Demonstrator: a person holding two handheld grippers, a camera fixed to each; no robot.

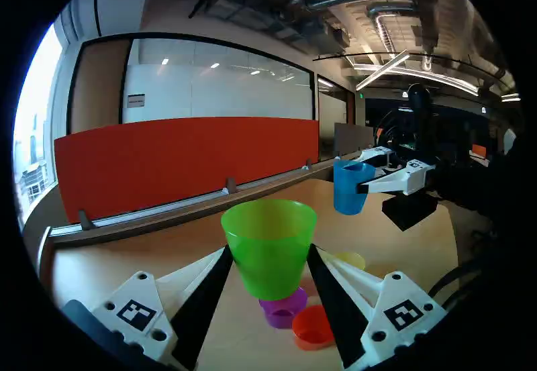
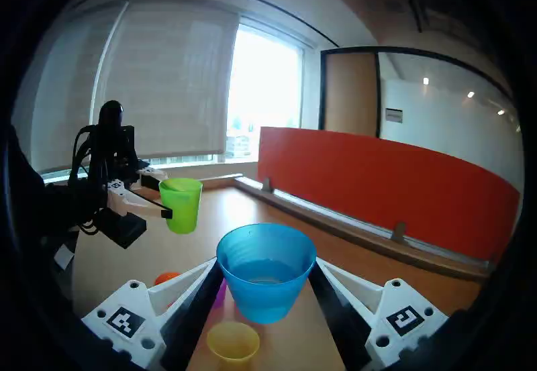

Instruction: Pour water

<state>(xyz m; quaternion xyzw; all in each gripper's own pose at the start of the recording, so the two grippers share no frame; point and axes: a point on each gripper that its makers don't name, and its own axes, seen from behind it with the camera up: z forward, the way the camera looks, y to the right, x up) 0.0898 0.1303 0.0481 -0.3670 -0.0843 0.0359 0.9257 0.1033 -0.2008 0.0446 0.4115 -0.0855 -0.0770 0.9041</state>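
Water (image 2: 267, 279) lies low in the blue cup (image 2: 266, 297), at the lower centre of the right gripper view. The fingers of the right gripper (image 2: 265, 268) are clenched on the cup, one on each side of its wall below the rim. The cup is upright and lifted clear of the table (image 2: 335, 263). Judgement: it is held level to keep the water in until the pour.

At the lower centre of the left gripper view, the left gripper (image 1: 270, 251) grasps the green cup (image 1: 270, 247) in the same way, fingers on opposite sides and mouth upward. Its contents cannot be told. Judgement: it is the receiving cup, kept upright and open for that purpose.

The two held cups are well apart and neither is tilted. Judgement: pouring has not begun, and the blue cup must first come over the green rim.

A purple cup (image 1: 283, 307), an orange cup (image 1: 313, 327) and a yellow cup (image 1: 350, 259) stand on the table under the held cups. An orange partition (image 1: 188, 160) runs along the table's far edge.
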